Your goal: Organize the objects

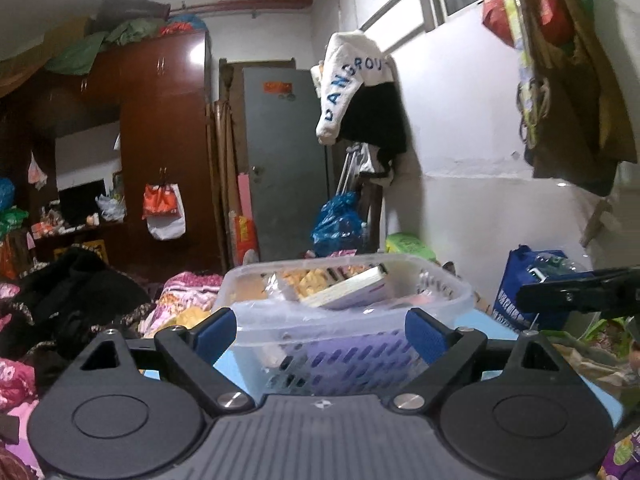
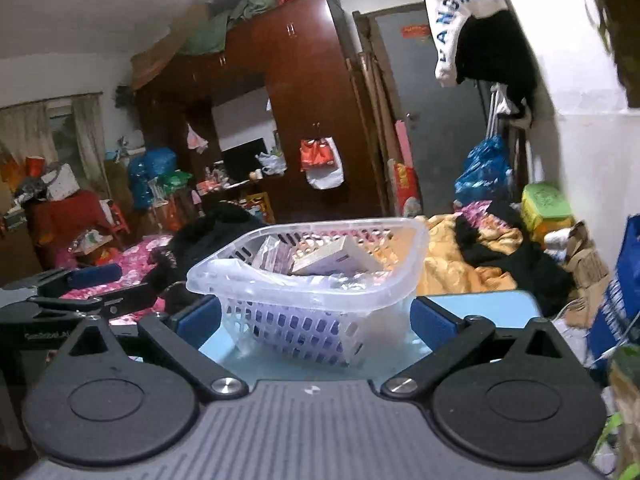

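Note:
A translucent plastic basket (image 1: pixel 352 320) (image 2: pixel 304 308) with a slotted wall stands on a light blue table (image 1: pixel 498 330) (image 2: pixel 484 304). Inside it lie a white box (image 1: pixel 348 290) (image 2: pixel 336 261) and several packets. My left gripper (image 1: pixel 320 336) is open, its blue pads wide apart, and the basket's near wall sits just ahead of them, untouched. My right gripper (image 2: pixel 316 320) is also open and frames the basket's near corner with a gap on each side. Each view catches the other gripper's fingers (image 1: pixel 576 292) (image 2: pixel 96 275) from the side.
Behind the table a bed holds a floral quilt (image 1: pixel 188 300), an orange blanket (image 2: pixel 452 268) and black clothes (image 1: pixel 76 292). A blue bag (image 1: pixel 532 280) and a green box (image 2: pixel 546 204) stand by the right wall. Hanging clothes (image 1: pixel 356 80), a wardrobe and a grey door stand further back.

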{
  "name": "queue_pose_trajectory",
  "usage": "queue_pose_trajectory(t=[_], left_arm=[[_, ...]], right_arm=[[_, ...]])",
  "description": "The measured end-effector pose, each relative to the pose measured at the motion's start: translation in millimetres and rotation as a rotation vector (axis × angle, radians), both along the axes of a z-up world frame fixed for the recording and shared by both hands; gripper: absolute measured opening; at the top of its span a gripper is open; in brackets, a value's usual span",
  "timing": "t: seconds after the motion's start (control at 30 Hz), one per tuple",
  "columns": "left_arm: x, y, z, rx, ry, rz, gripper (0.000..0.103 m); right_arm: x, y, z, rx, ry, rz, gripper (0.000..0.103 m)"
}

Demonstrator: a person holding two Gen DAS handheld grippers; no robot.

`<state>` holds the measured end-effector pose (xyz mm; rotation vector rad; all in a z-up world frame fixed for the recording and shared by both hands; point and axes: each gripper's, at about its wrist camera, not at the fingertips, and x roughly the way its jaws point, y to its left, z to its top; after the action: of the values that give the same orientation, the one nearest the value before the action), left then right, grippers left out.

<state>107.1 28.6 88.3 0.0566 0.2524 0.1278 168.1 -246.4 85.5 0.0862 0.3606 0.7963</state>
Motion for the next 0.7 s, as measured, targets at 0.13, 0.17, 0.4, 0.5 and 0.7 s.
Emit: queue_pose_trajectory(t=[0.13,0.17,0.4,0.5,0.7], left_arm=[[-13,-12,4,-0.002,-0.029,-0.022,0.093],[-16,-13,4,-0.016,-0.036,-0.026,0.093],[-27,-22,-3,-0.044,-0.024,-0.016,0.094],[-21,-19,-8,-0.064,0.026,-0.013,0.094],[-7,-8,-24,-0.108,0.067,-0.009,0.094]], right_arm=[[-16,-6,5,-0.008,-0.05,-0.012,0.103],[-21,-6,5,-0.017,-0.072,-0.024,0.103],[-21,10,-14,-0.081,-0.1,-0.097,0.103],[-8,14,-27,-0.076,-0.039,-0.089,0.103],[-7,9,-46,-0.059,0.018,-0.122,0.103]])
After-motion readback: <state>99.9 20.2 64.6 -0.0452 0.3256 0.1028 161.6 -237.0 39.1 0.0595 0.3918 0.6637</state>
